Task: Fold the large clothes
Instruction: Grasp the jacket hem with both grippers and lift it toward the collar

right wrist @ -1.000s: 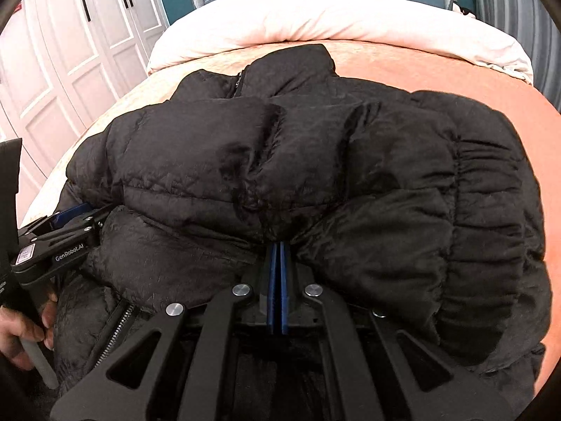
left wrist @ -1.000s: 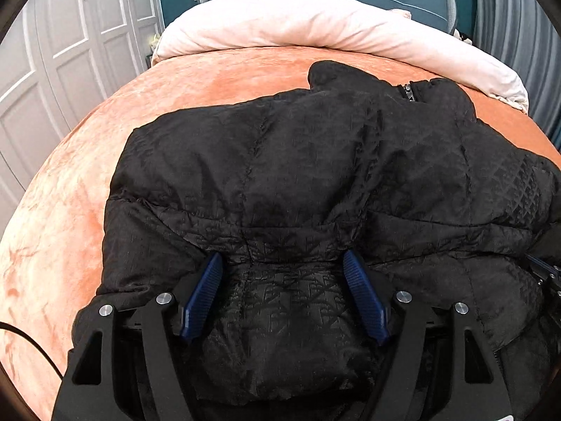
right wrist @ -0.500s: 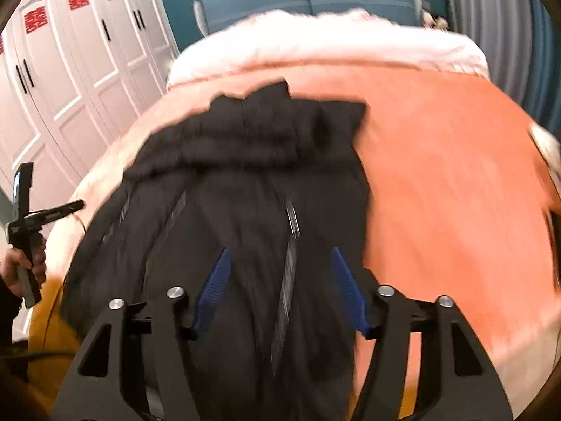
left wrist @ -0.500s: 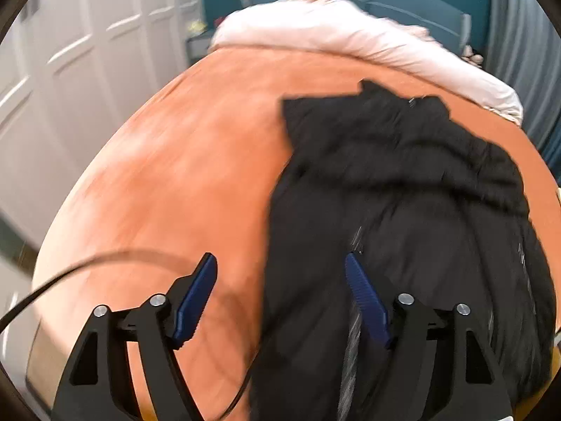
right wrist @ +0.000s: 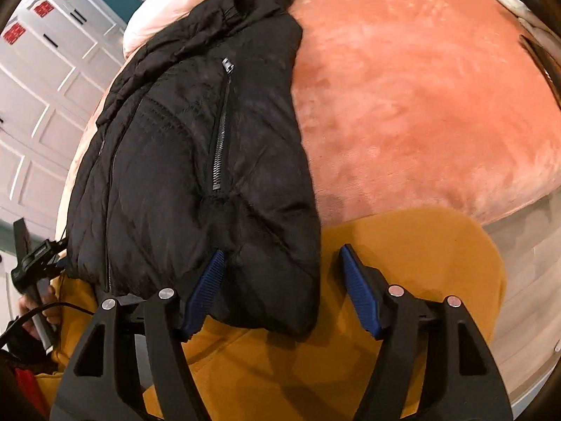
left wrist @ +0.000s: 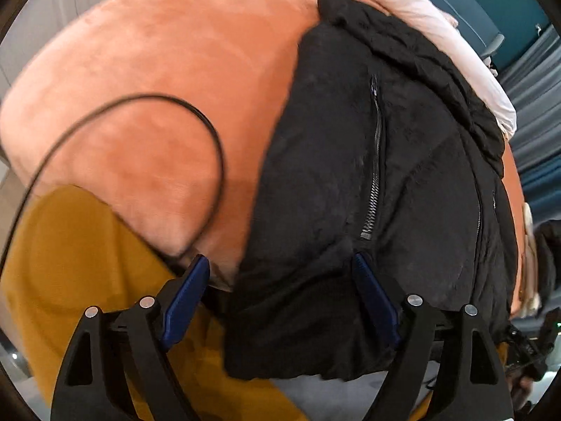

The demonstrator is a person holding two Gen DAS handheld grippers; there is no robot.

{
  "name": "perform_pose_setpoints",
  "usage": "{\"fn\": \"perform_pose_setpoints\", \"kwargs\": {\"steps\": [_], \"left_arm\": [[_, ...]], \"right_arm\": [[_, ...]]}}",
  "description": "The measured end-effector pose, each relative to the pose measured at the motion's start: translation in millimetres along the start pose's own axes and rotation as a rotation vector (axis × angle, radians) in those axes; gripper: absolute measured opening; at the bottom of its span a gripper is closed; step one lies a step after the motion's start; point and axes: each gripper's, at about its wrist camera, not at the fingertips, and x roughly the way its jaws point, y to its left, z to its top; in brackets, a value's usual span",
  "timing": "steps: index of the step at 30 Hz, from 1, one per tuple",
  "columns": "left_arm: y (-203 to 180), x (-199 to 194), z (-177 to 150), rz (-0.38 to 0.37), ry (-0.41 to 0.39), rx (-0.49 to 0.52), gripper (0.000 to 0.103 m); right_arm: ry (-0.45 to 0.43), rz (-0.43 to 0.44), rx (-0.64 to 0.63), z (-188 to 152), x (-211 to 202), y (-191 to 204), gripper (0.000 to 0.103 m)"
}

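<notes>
- Black puffer jacket (right wrist: pixel 196 161): lies lengthwise on the orange bedspread (right wrist: pixel 420 105), hem overhanging the near edge onto a mustard cloth (right wrist: pixel 403 280)
- Left gripper (left wrist: pixel 280 298): jaws wide and opening, bracketing the hem corner, pads not pressing
- Right gripper (right wrist: pixel 280 287): jaws opening, likewise ungripped
- Risk: unheld, the slick overhanging hem may slide off the bed
- Risk: the black cable (left wrist: pixel 196 119) looped beside the jacket could snag during the next fold

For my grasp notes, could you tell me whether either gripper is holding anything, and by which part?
Nothing is held. The left gripper and right gripper are both opening, pads clear of the black puffer jacket, whose hem lies between them.
</notes>
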Motion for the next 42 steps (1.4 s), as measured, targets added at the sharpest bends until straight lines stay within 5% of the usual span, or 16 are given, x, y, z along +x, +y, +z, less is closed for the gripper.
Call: {"fn": "perform_pose_setpoints", "kwargs": {"steps": [2,5,7,8,10,12,24,30,33,36,38,42], "left_arm": [[-3,5,2,-0.004,-0.009,-0.009,0.081],[-8,7,7,-0.035,-0.022,-0.001,0.078],[-14,5,9,-0.073,-0.028,0.028,0.051],[-20,1,9,-0.081,-0.036,0.060,0.045],[-29,-9,10,-0.082,-0.053,0.115,0.013],[-35,-28,13,-0.121,-0.093,0.129,0.008],[-83,-209,25,-0.392,-0.364,0.216,0.004],[-96,-259,83,-0.477,-0.548,0.212,0.005],[-110,-234,145,-0.432,-0.595,0.177,0.006],[-117,-178,214,-0.354,-0.524,0.080,0.013],[-117,-125,254,-0.287,-0.452,-0.015,0.016],[-120,-36,290,-0.120,-0.338,-0.022,0.017]], "right_arm": [[0.022,0.009,-0.028,0,3,6,0.067],[0.044,0.021,-0.069,-3,7,15,0.050],[0.032,0.047,-0.092,-4,4,19,0.020],[0.017,0.051,-0.095,-3,1,21,0.016],[-0.041,0.068,-0.111,-4,-12,25,0.009],[-0.096,0.102,-0.118,-6,-28,31,0.008],[-0.394,0.332,-0.242,1,-186,74,0.007],[-0.653,0.469,-0.190,72,-223,65,0.007],[-0.711,0.486,-0.120,139,-195,59,0.008],[-0.668,0.467,0.008,207,-137,55,0.011],[-0.640,0.379,0.038,243,-95,58,0.013],[-0.586,0.339,0.105,278,-42,55,0.023]]}}
